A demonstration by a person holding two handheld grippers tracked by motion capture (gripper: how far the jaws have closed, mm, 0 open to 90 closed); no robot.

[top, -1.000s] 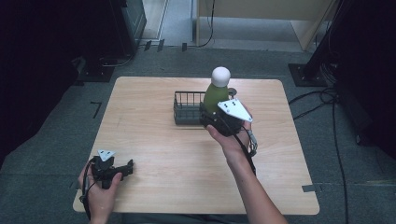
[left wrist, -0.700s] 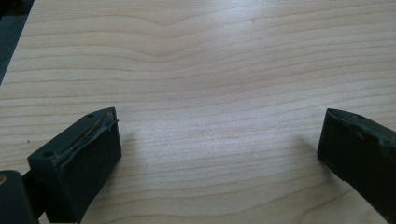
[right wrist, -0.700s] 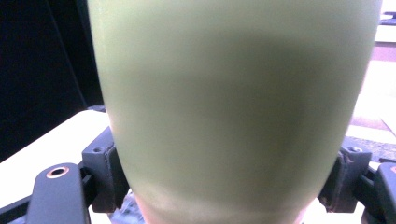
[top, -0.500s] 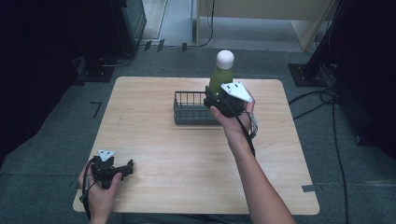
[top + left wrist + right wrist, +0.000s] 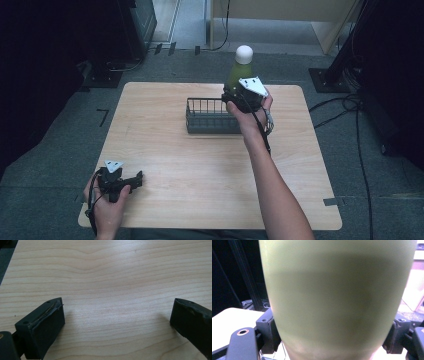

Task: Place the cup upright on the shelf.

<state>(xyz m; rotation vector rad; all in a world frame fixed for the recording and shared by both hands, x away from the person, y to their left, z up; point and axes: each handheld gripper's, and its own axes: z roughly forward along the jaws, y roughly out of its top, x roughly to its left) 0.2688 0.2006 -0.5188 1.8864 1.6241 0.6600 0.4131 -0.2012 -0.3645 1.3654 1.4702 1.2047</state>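
A green bottle (image 5: 235, 75) with a white cap is held upright in the air above the right end of a dark wire basket (image 5: 210, 116). My right gripper (image 5: 241, 97) is shut on the bottle's lower body; in the right gripper view the bottle (image 5: 337, 297) sits close up between both black jaws. My left gripper (image 5: 131, 181) rests low over the table's front left corner. Its jaws stand wide apart over bare wood (image 5: 112, 290) with nothing between them.
The wooden table (image 5: 150, 130) carries the basket at its far middle. Dark equipment and stands surround the table on the floor, and cables (image 5: 345, 107) trail at the right.
My right gripper has lifted the green bottle up out of the basket, higher and a little farther from me. The left gripper has stayed in place.
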